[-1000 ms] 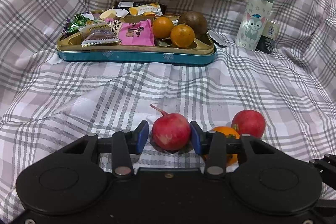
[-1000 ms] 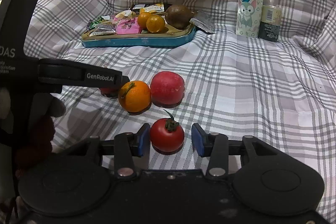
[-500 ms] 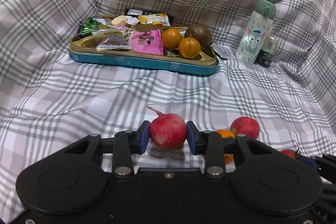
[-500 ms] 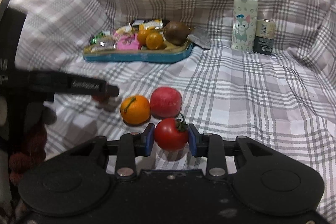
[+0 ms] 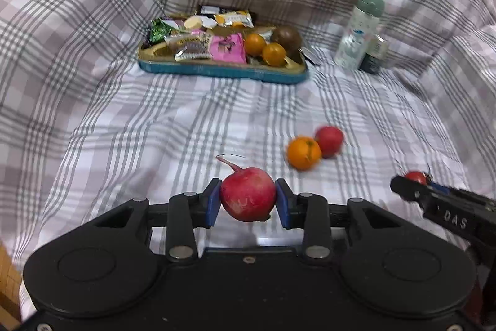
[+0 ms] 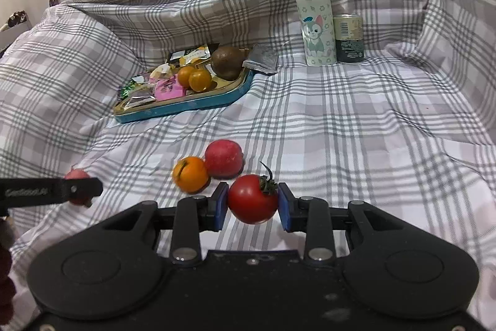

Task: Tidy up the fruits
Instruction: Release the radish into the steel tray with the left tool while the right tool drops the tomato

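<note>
My left gripper (image 5: 248,202) is shut on a red radish (image 5: 248,197) with a thin root and holds it above the checked cloth. My right gripper (image 6: 252,202) is shut on a red tomato (image 6: 252,197) with a green stem, also lifted. An orange (image 5: 303,152) and a red round fruit (image 5: 329,141) lie touching on the cloth; they also show in the right wrist view, the orange (image 6: 190,174) left of the red fruit (image 6: 223,158). A blue-rimmed tray (image 5: 217,72) at the back holds snack packets, two small oranges (image 5: 265,49) and a brown fruit (image 5: 286,37).
A cartoon water bottle (image 6: 314,17) and a small can (image 6: 348,38) stand at the back right. A grey packet (image 6: 262,58) lies beside the tray (image 6: 186,109). The cloth (image 6: 356,129) rises in folds at the back and both sides.
Both grippers have risen with their loads: the radish and the tomato have come up off the cloth. The left view has pulled back, so the tray looks farther off.
</note>
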`<act>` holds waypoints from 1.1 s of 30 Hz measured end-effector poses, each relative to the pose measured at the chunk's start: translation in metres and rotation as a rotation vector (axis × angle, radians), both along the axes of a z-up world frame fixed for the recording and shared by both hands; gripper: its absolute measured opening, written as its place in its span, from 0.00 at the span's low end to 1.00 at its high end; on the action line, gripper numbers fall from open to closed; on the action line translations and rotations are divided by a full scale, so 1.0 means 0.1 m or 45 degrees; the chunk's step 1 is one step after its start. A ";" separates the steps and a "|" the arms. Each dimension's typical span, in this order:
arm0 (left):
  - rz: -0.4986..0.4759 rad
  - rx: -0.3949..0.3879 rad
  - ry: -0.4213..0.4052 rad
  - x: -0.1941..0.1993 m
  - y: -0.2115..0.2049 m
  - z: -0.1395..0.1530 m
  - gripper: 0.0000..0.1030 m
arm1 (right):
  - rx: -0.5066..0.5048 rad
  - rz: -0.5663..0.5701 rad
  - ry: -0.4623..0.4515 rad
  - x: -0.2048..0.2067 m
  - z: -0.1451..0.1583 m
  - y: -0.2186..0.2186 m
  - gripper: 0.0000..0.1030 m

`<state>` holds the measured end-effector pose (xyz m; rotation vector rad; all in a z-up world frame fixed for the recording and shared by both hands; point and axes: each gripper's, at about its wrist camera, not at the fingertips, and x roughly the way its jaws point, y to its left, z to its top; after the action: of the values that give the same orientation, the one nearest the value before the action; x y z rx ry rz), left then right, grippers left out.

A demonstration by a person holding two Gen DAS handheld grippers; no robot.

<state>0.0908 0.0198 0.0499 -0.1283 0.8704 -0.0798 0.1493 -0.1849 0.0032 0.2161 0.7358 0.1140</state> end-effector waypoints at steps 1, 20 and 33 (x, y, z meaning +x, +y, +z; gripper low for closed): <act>-0.013 0.005 0.009 -0.08 -0.02 0.03 0.44 | 0.005 0.005 -0.002 -0.06 0.03 -0.01 0.34; -0.180 0.020 0.191 -0.71 -0.42 -0.14 0.44 | -0.091 0.108 0.090 -1.40 0.17 0.12 0.34; -0.120 0.045 0.210 -0.69 -0.33 -0.20 0.44 | -0.171 0.272 0.098 -1.53 -0.01 0.51 0.34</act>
<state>0.0218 -0.0127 0.0302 -0.0611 1.0418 -0.1436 -0.0036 -0.1339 0.0021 0.0135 0.8389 0.2595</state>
